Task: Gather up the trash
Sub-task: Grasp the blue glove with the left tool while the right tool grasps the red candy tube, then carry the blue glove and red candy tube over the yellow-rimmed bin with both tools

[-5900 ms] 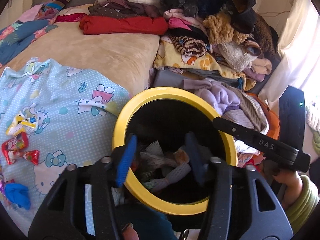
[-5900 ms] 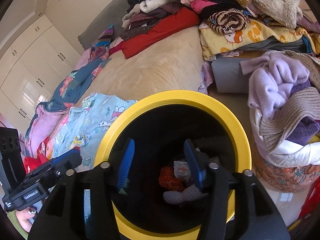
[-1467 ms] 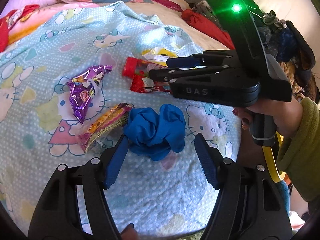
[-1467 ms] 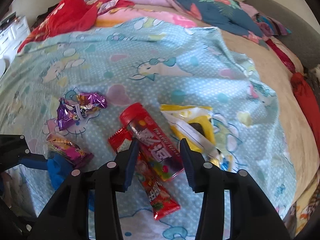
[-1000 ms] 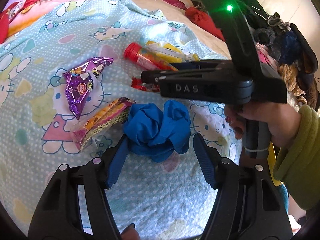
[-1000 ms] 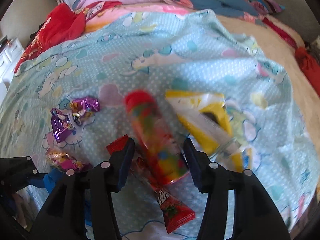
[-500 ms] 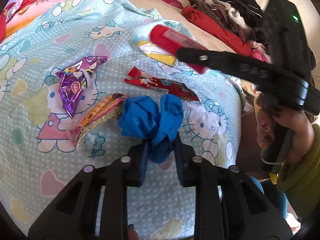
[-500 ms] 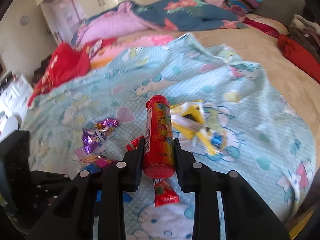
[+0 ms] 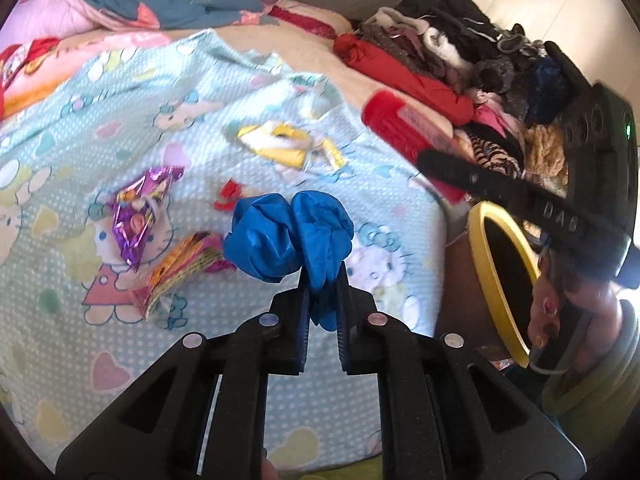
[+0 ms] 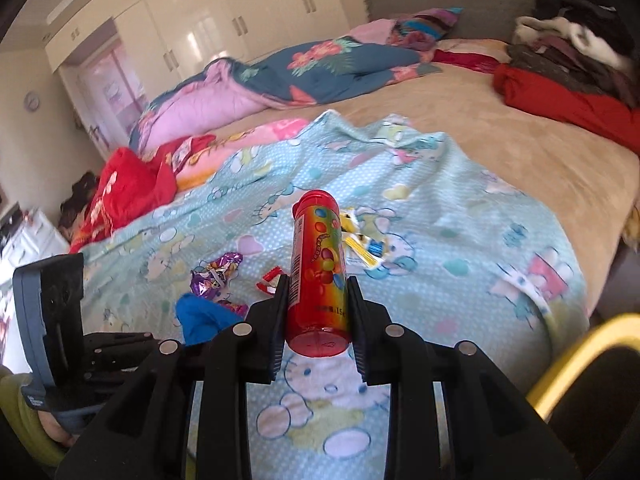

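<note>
My left gripper (image 9: pixel 322 280) is shut on a crumpled blue glove (image 9: pixel 288 236) and holds it above the light blue cartoon blanket (image 9: pixel 100 128). My right gripper (image 10: pixel 318 292) is shut on a red candy tube (image 10: pixel 318 264), held up over the bed; the tube also shows in the left wrist view (image 9: pixel 404 136). On the blanket lie a purple foil wrapper (image 9: pixel 140 212), an orange and pink wrapper (image 9: pixel 180 272), a red wrapper (image 9: pixel 228 196) and a yellow wrapper (image 9: pixel 288 144). The black bin with a yellow rim (image 9: pixel 500 276) stands at the bed's right edge.
A pile of folded clothes (image 9: pixel 460 64) and a red roll (image 9: pixel 400 76) lie at the far right of the bed. Quilts and pillows (image 10: pixel 280 76) lie at the head. White wardrobes (image 10: pixel 200 20) stand behind.
Both grippers went from the bin to the bed. The left closed on the blue glove and lifted it; the right closed on the red tube and lifted it toward the bin side.
</note>
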